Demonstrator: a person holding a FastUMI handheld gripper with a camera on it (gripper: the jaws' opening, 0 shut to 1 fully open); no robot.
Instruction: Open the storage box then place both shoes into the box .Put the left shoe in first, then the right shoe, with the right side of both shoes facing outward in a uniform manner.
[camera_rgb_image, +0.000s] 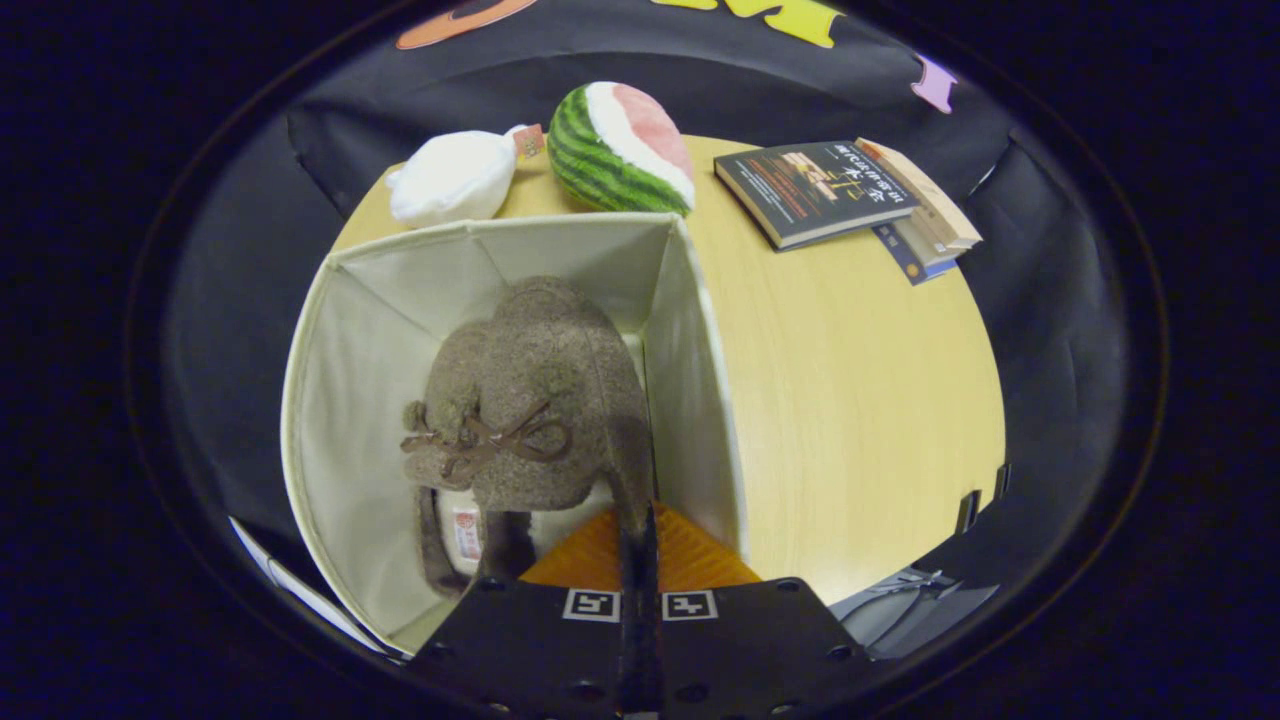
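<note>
Fingers (640, 530) pinched tight on brown shoe (530, 400) rim, shoe inside storage box (690, 330)

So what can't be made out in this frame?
Gripper view:
- Tongs grip on the brown shoe: fingertips pinch its heel edge, contact hidden by fabric.
- Second shoe in the storage box: cannot tell, the brown shoe covers the floor.
- Books: titles too small.

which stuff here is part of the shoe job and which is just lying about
Part of the job:
- storage box, open, cream fabric walls
- brown shoe with a bow, held inside the box
- claw, fingers shut on the shoe's edge

Just lying about:
- watermelon toy beyond the box
- white pouch beside it
- stack of books
- wooden table
</note>
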